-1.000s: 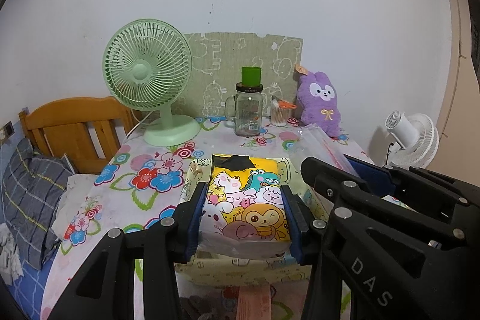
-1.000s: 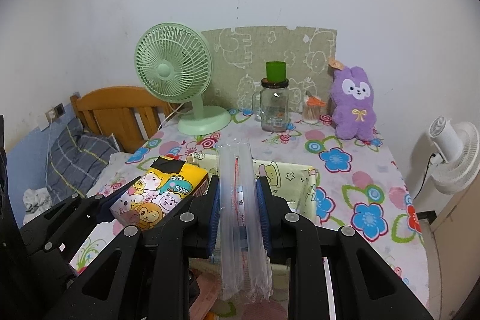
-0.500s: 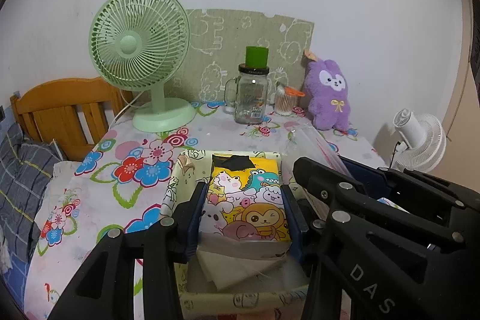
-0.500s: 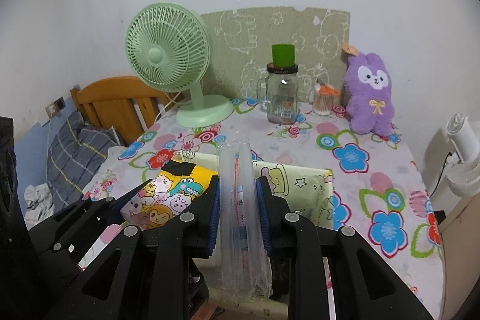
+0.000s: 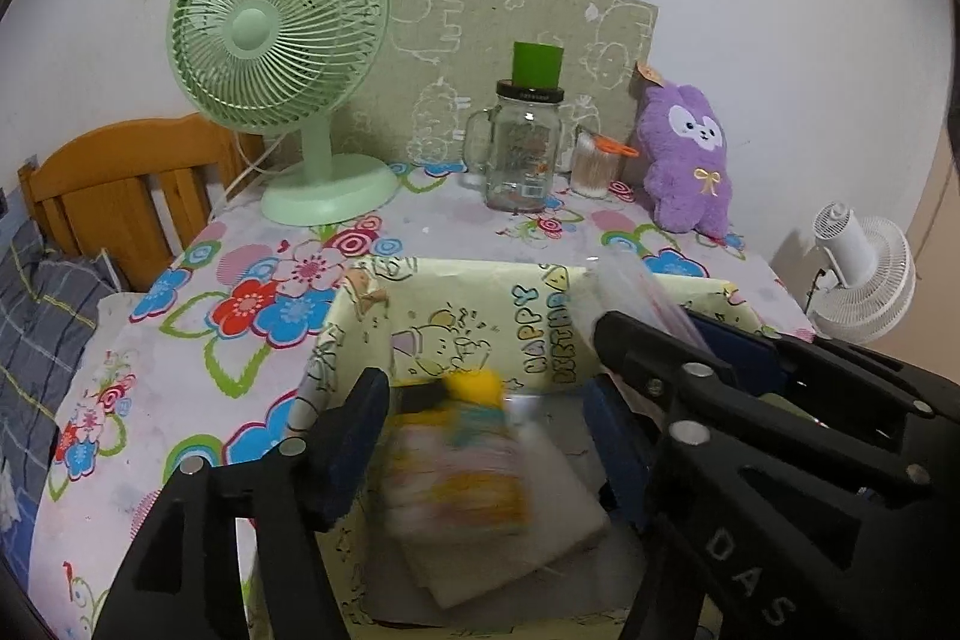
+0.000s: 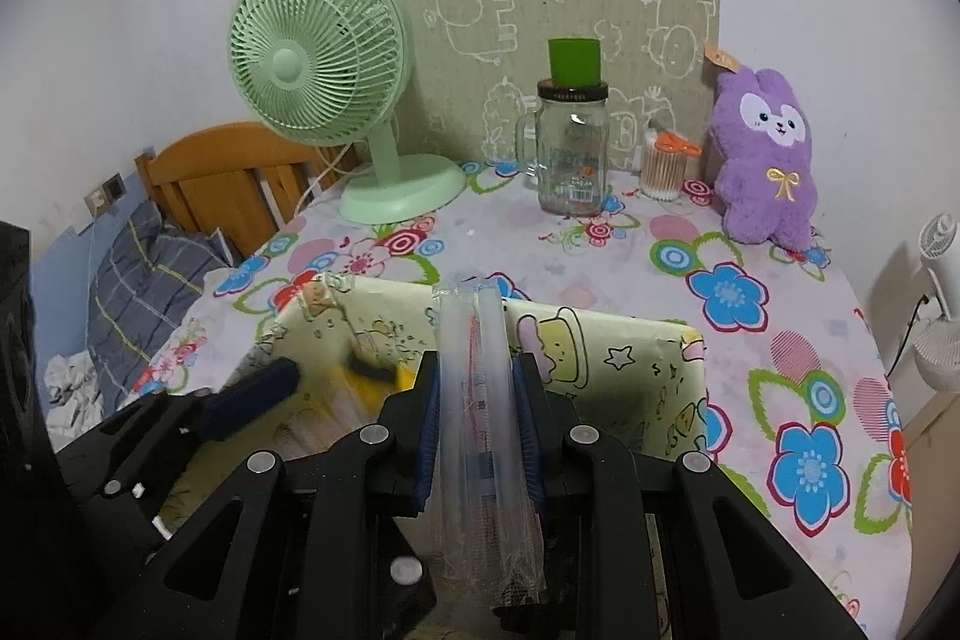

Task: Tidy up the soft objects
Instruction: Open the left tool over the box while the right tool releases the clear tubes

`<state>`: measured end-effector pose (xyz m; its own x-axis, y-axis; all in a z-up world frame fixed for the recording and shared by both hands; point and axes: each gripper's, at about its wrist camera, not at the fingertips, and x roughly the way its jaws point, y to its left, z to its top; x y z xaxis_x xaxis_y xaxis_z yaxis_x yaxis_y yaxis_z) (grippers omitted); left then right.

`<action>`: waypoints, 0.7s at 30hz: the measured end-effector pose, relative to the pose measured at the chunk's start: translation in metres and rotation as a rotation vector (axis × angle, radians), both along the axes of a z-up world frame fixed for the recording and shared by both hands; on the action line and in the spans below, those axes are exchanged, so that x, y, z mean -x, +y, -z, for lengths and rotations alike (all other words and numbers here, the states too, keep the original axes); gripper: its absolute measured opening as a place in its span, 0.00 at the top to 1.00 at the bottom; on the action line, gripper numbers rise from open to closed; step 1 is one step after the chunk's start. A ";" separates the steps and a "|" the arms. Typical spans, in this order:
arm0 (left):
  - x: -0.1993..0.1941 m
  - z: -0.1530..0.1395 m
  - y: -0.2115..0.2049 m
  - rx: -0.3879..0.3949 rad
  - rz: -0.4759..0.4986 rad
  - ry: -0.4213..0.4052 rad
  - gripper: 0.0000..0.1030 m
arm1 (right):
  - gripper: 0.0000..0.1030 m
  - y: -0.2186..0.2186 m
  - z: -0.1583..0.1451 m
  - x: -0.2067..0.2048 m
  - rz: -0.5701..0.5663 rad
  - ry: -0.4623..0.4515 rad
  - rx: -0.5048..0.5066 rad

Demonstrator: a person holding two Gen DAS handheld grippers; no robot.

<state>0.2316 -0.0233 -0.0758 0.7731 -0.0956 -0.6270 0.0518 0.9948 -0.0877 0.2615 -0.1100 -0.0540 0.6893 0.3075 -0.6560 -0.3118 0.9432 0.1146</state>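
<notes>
- Left wrist view: the left claw (image 5: 480,436) sits low in the frame over the box (image 5: 456,280), a paper-lined carton on the floral bench (image 5: 180,340). Its jaws are opening, and the yellow pack (image 5: 456,460) between them shows as a blur, clear of both pads, over the pale sheets on the box floor. I judge this to be the release step: the pack is being dropped in.
- The same view shows the right claw (image 5: 606,334) only from the side, at the right edge, with the tip of the clear sleeve (image 5: 636,286) poking above the box's far rim. From here I cannot tell how tightly it is held.
- Right wrist view: the right claw (image 6: 477,430) fills the lower middle, jaws together and clamped on the clear sleeve (image 6: 480,400), a thin plastic packet standing upright between the pads. It hangs over the near side of the box (image 6: 630,358).
- This view adds what the other lacks: the firm grip on the sleeve and the box's right-hand wall. The left claw (image 6: 258,394) shows only as one blue pad at the left, with the blurred pack (image 6: 360,388) beside it.
- Next, I think, the right claw needs to lower the sleeve into the box beside the pack, then part its jaws; the limp plastic may flop or catch the rim.
- At the back, in both views, stand a fan (image 5: 282,40), a jar (image 5: 522,148) and a purple plush (image 5: 690,160), untouched.
</notes>
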 end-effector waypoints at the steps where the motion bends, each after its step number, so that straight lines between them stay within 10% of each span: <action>1: 0.000 0.000 0.000 0.000 0.002 0.000 0.29 | 0.75 0.000 0.001 -0.001 -0.007 0.001 -0.005; 11: 0.002 0.001 0.000 -0.005 0.012 0.004 0.27 | 0.72 0.002 0.003 -0.002 -0.020 -0.009 0.004; 16: 0.009 -0.004 0.000 0.001 0.016 -0.023 0.18 | 0.33 0.002 -0.002 0.004 -0.031 -0.016 -0.012; 21: 0.015 -0.009 0.000 -0.003 0.004 -0.039 0.15 | 0.28 0.000 -0.008 0.012 -0.013 -0.040 -0.007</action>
<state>0.2162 -0.0233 -0.0665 0.7963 -0.0973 -0.5970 0.0594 0.9948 -0.0828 0.2497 -0.1097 -0.0461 0.7105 0.3209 -0.6262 -0.3286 0.9383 0.1080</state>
